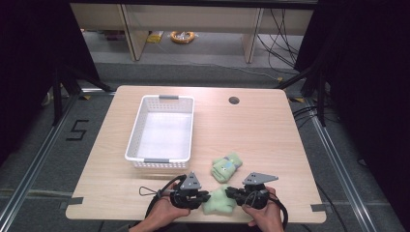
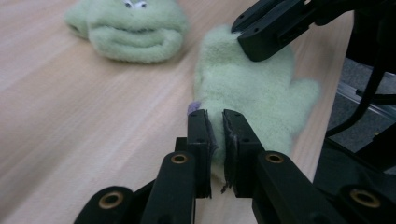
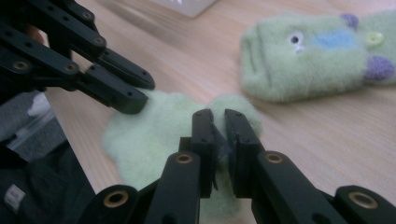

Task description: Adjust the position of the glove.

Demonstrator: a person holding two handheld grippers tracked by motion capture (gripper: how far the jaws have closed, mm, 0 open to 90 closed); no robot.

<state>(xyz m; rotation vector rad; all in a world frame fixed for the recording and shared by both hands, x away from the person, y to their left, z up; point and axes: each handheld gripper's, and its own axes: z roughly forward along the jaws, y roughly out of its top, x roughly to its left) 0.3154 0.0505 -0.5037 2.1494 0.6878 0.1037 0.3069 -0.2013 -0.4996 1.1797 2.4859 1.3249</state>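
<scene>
Pinching the plain green mitten point(image 1: 218, 199) from both ends, close to the near edge of the tabletop point(image 1: 270, 140) and a little right of its middle. Left gripper point(image 1: 203, 197) clamped on the mitten's left edge, jaws drawn nearly together with a fold of fleece between the pads, as seen along them in the left gripper view point(image 2: 215, 135). Right gripper point(image 1: 231, 192) clamped likewise on the opposite edge, jaws narrow on a tuft of pile in the right gripper view point(image 3: 217, 130).

Seems to be the start of lifting or straightening the mitten. Best done slowly: raising both grippers together and level, so neither pinch drags the cloth out of the other. Keeping the pull between them gentle; thin bites on soft fleece look likely to slip if tugged apart hard. Checking, once off the wood, that the cloth hangs from both pinches rather than from one.

Minding the second mitten point(image 1: 226, 167), the one with a face on it, lying just beyond toward the middle of the tabletop and apart from the held one. Lifting clear before swinging left, to avoid sweeping it along.

White basket point(image 1: 137, 129) standing empty toward the far left of the tabletop, a likely place for the mittens. Carrying high enough to clear its near rim, then lowering inside before easing the jaws.
</scene>
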